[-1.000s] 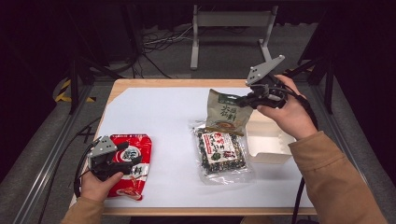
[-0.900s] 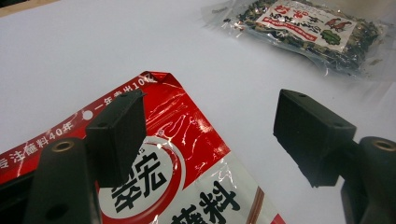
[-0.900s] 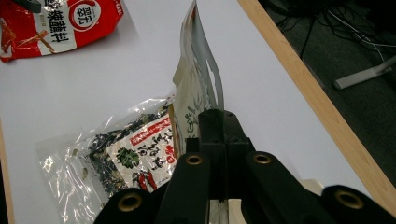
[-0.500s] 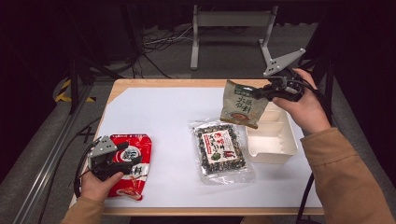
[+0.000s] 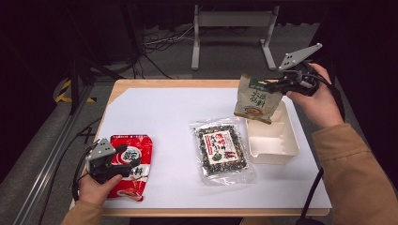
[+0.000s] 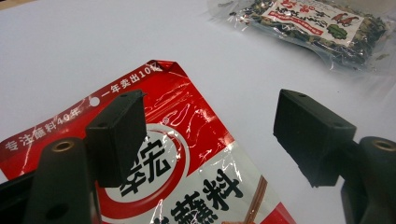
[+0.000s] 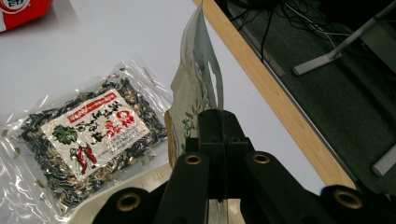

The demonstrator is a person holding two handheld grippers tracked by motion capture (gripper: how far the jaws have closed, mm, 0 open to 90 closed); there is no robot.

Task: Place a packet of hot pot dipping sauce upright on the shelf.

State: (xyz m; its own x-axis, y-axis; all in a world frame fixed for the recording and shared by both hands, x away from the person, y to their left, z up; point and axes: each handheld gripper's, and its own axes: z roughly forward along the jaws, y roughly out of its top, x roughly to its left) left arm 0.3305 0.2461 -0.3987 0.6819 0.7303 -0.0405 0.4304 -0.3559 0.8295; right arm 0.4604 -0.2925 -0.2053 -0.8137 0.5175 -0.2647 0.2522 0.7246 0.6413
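My right gripper is shut on the top edge of a beige-and-green packet, which hangs in the air above the far end of a white tray. In the right gripper view the packet rises edge-on from my closed jaws. My left gripper rests open at the table's near left, over a red seasoning pouch. In the left gripper view one pad sits above the red pouch and the other above bare white table; nothing is pinched.
A clear bag of dark dried mix with a red-and-white label lies flat mid-table, just left of the tray; it also shows as the clear bag. The white sheet covers a wooden table. A metal stand stands beyond the far edge.
My right hand has carried the beige packet to the right, from above the clear bag to above the white tray. The left hand and red pouch have stayed still.
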